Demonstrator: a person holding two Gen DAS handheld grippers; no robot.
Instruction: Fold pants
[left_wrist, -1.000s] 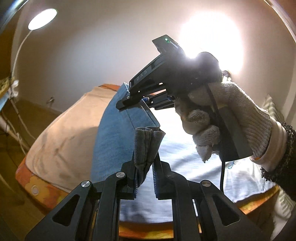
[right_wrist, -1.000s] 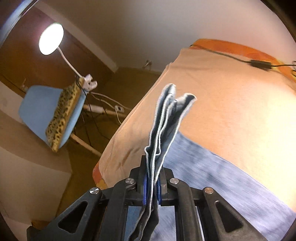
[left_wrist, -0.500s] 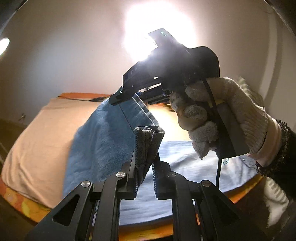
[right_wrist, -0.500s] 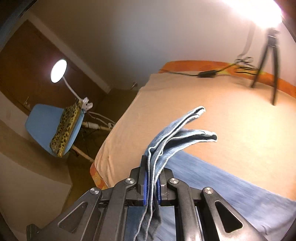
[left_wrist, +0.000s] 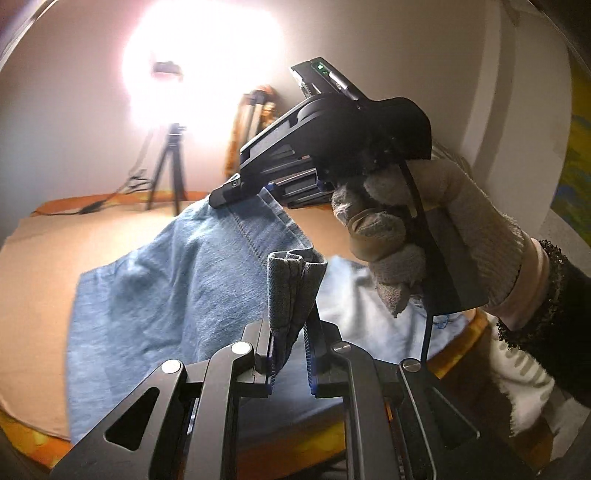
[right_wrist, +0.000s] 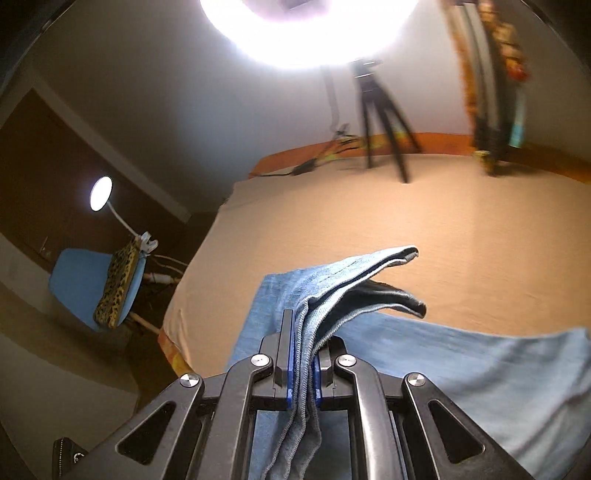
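Light blue denim pants (left_wrist: 177, 295) hang over a tan bed, held up by both grippers. My left gripper (left_wrist: 290, 336) is shut on a bunched fold of the pants' edge. My right gripper (right_wrist: 303, 354) is shut on several layers of the same edge, whose loose ends (right_wrist: 384, 273) flop to the right. In the left wrist view the right gripper (left_wrist: 236, 194) shows above, in a gloved hand (left_wrist: 424, 240), with the denim stretched between the two grippers. The rest of the pants (right_wrist: 480, 369) lies on the bed.
The bed (right_wrist: 369, 221) has a tan sheet and an orange patterned border. A tripod (right_wrist: 384, 110) under a very bright lamp stands at its far side. A blue chair (right_wrist: 92, 288) with a leopard-print cushion and a desk lamp (right_wrist: 100, 188) are left of the bed.
Both grippers have swung toward the far side of the bed with the pants still held. The tripod and bright lamp came into view. The loose ends now flop rightward.
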